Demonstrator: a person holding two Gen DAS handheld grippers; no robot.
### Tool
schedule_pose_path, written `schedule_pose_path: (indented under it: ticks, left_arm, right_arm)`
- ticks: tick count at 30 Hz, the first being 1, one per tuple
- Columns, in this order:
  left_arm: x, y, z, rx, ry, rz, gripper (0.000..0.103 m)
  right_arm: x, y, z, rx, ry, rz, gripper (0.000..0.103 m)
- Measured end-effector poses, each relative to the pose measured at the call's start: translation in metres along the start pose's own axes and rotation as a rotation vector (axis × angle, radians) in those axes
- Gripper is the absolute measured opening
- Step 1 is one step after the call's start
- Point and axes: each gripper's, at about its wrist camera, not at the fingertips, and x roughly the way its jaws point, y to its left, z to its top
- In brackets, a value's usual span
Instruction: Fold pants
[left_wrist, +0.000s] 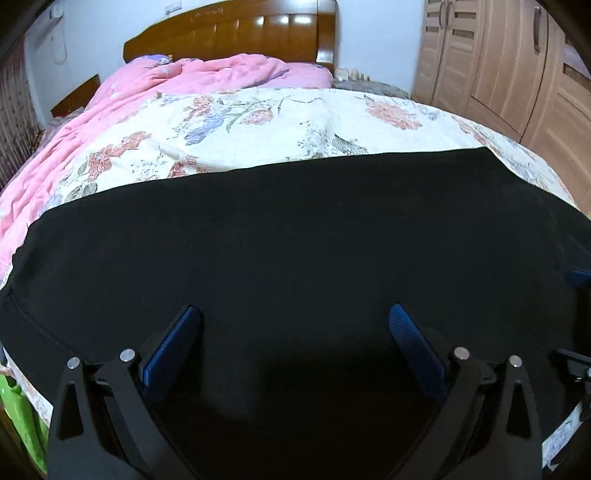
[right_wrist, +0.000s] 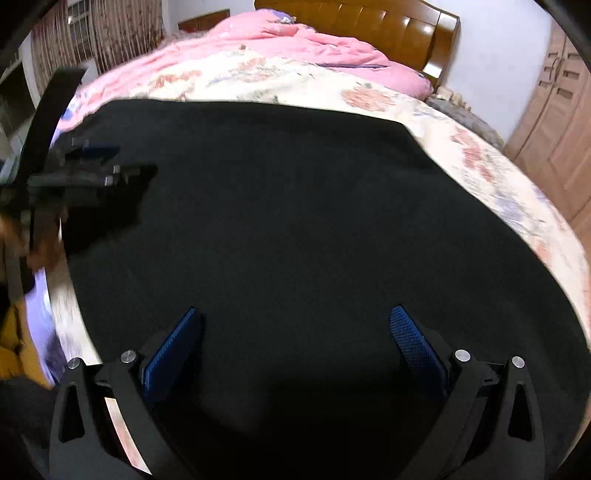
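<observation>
A bed (left_wrist: 332, 122) fills both views, covered by a floral sheet (left_wrist: 295, 125), with a pink quilt (left_wrist: 207, 74) bunched toward the wooden headboard (left_wrist: 236, 29) and a wardrobe (left_wrist: 517, 66) off to one side. The pants (left_wrist: 295, 240) lie flat across the near part of the bed — a broad black panel with straight far and side edges and almost no wrinkles. Going by that tidy outline, they look smoothed out and perhaps already folded once lengthwise, though the dark cloth hides any layers; the crosswise folds into a compact bundle appear to be left.

The left tongs (left_wrist: 294, 317) hover over the near edge of the pants, spread wide and gripping nothing. The right tongs (right_wrist: 295, 319) are likewise wide apart and empty above the cloth; the left tool shows at the left edge of the right view, blurred.

No containers are in view.
</observation>
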Motion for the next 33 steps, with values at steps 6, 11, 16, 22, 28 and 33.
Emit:
schedule_pose_path:
  ticks: [6,11,16,22,28,33]
  left_arm:
    - [0.004,0.0,-0.002,-0.017,-0.007,0.013,0.102]
    - [0.005,0.001,0.003,-0.021,0.009,0.019,0.102]
    - [-0.024,0.021,0.002,-0.074,-0.081,-0.006,0.101]
    - [-0.072,0.139,-0.022,-0.367,-0.161,0.004,0.101]
    - [-0.092,0.281,-0.068,-0.732,-0.192,-0.021,0.097]
    - [-0.069,0.339,-0.081,-0.899,-0.199,-0.289,0.092]
  right_arm:
    - [-0.035,-0.057,-0.066,0.186,-0.015,-0.139,0.099]
    - [-0.039,-0.07,-0.078,0.272,-0.016,-0.081,0.098]
    - [-0.034,-0.025,-0.008,0.15,-0.088,-0.018,0.099]
    - [0.023,0.091,0.087,-0.159,-0.116,0.15,0.098]
    - [0.052,0.206,0.157,-0.366,-0.175,0.33,0.098]
    - [0.074,0.247,0.171,-0.373,-0.162,0.356,0.098]
